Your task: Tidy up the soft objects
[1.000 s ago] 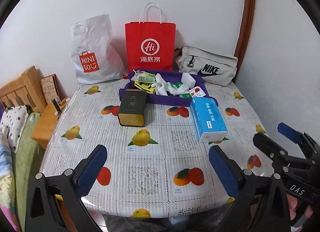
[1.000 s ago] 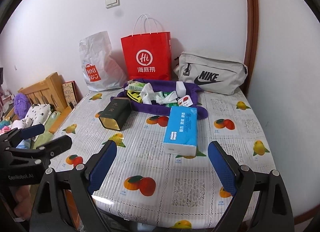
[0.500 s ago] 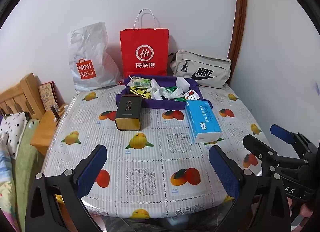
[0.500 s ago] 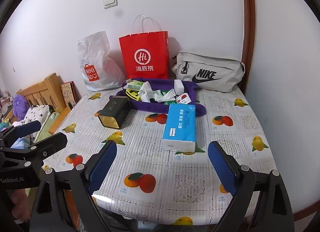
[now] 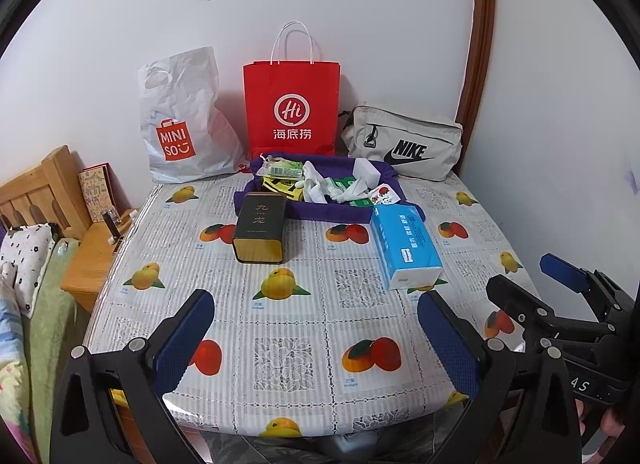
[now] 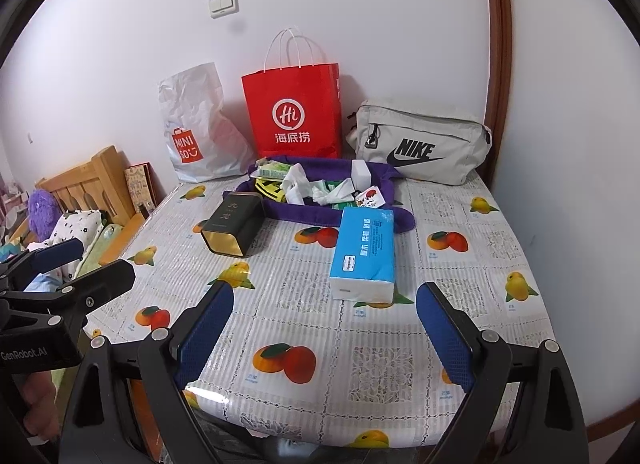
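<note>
Little has changed in the last second: both the left claw (image 5: 316,344) and right claw (image 6: 324,334) hang wide open and empty above the surface's (image 6: 360,348) near edge, tissue pack (image 6: 364,252) untouched ahead.

The left gripper (image 5: 316,334) is angled downward with its jaws spread wide and nothing between its blue pads (image 5: 182,342). The right gripper (image 6: 324,328) is angled downward alongside it, jaws likewise wide apart and empty. Part of a hand (image 5: 610,420) is visible at the right gripper's handle.
</note>
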`<state>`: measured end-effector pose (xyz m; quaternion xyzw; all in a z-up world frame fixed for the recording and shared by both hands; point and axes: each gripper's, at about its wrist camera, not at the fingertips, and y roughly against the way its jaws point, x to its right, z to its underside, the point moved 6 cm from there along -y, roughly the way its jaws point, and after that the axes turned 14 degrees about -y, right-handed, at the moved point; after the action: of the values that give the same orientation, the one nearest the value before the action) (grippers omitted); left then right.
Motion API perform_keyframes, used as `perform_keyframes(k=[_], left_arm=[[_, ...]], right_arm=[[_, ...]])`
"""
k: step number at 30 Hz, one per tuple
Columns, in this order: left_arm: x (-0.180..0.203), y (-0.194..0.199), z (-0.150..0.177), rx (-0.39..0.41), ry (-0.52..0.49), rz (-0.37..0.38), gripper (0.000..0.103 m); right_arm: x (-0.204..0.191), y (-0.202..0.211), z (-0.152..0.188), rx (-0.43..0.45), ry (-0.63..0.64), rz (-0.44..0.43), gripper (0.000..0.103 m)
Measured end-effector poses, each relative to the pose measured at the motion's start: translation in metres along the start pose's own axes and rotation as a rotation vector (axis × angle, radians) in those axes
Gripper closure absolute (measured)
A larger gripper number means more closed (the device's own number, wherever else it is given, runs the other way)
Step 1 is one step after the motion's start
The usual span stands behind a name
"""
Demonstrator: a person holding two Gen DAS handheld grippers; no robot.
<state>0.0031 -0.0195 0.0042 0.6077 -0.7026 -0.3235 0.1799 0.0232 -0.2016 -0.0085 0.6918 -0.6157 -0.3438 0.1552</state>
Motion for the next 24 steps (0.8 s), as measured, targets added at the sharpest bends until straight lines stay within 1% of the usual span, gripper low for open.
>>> perform_keyframes(k=[21, 22, 24], left_arm=[[0.0004, 0.0012, -0.0017, -0.004, 0.007, -0.001, 0.0], [-0.0001, 0.0008, -0.0016, -0.005, 0.008, 0.001, 0.0], [0.0003, 0.0006, -0.002, -0.006, 0.007, 0.002, 0.0]], right_arm=[[0.0002, 0.0021, 0.0004, 0.0, -0.004, -0.003, 0.011], [0.0008, 0.002, 0.0004, 0.0, -0.007, -0.005, 0.01], [0.002, 0.0017, 0.0001, -0.002, -0.014, -0.007, 0.005]])
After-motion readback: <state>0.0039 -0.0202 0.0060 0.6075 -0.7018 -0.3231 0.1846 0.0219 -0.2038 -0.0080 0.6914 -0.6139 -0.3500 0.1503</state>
